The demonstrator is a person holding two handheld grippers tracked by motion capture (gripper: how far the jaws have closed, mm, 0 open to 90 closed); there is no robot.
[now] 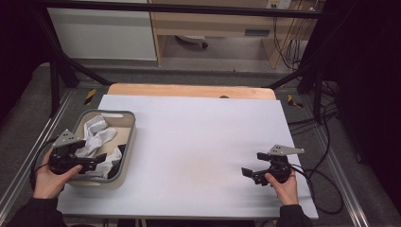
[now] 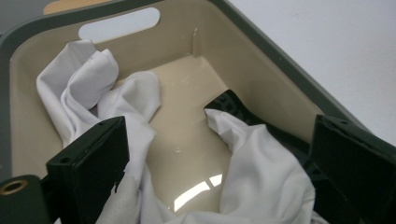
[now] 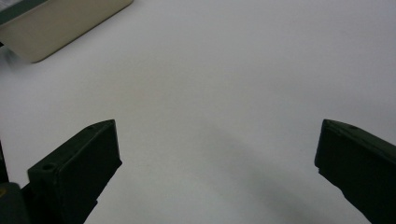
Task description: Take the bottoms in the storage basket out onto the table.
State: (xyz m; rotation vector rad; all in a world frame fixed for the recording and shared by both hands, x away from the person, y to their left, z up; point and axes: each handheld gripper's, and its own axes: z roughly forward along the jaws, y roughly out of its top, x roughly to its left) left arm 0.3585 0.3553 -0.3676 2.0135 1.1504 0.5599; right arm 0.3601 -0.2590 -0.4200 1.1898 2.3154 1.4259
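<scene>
Cloth (image 2: 135, 100), white, limp and light, lies crumpled in the bin (image 1: 128, 137) at lower left of the high view; I'd pinch a raised fold with my spread left tool (image 2: 219, 154), my right tool (image 1: 250, 171) also spread.

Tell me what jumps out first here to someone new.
The beige plastic bin with a grey rim at the table's left edge, holding crumpled white cloth over something black. The left gripper hangs open over that cloth. Far across the bare white table sheet, the right gripper sits open and holds nothing.
</scene>
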